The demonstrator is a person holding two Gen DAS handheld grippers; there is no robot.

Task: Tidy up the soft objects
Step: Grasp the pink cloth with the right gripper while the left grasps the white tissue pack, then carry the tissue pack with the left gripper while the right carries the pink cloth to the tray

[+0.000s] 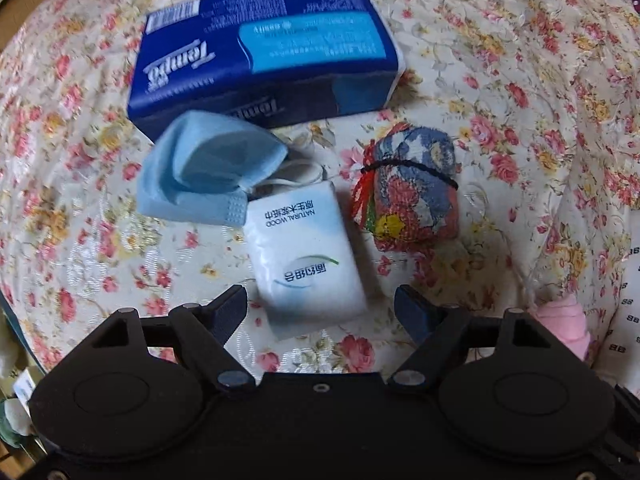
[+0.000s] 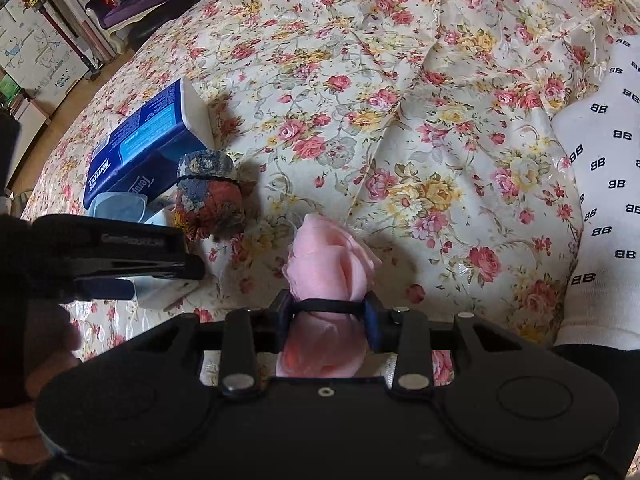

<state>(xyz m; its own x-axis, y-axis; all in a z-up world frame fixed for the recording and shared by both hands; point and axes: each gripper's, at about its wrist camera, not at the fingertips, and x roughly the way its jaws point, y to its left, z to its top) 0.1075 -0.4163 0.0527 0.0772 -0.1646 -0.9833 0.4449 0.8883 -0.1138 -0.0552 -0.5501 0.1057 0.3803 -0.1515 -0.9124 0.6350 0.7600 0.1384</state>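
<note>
Right gripper (image 2: 330, 322): its dark blue fingers (image 2: 285, 322) are clamped on a pink, soft rolled cloth bundle (image 2: 334, 258) tied round with a black elastic band (image 2: 326, 306); the fingers press at the band, and the roll's loose end sticks out past them over the bed.

Left gripper (image 1: 320, 310): pointing down at the bed, its dark blue fingers (image 1: 230, 312) spread wide, one on either side of the near end of the small pack; the pads do not touch it.

Small white plastic-wrapped tissue pack (image 1: 306, 256): lying flat on the bed, its near end between the left fingers, its far end tucked against the mask.

Light blue folded fabric face mask (image 1: 200, 174): just beyond and to the left of the white pack, white ear loops trailing onto that pack's far end; its far side lies against the big blue pack.

Red, blue and yellow patterned cloth roll bound by a black band (image 1: 408, 188): beside the white pack on its right, a little apart from it.

Large dark blue rectangular pack of tissues (image 1: 264, 54): farthest of the group, lying flat behind the mask and the patterned roll.

Cream bedspread with pink and yellow roses (image 2: 400, 120): covers the bed and carries everything; creased toward the right edge.

White cloth printed with black letter pairs (image 2: 608, 184): at the bed's right edge.
</note>
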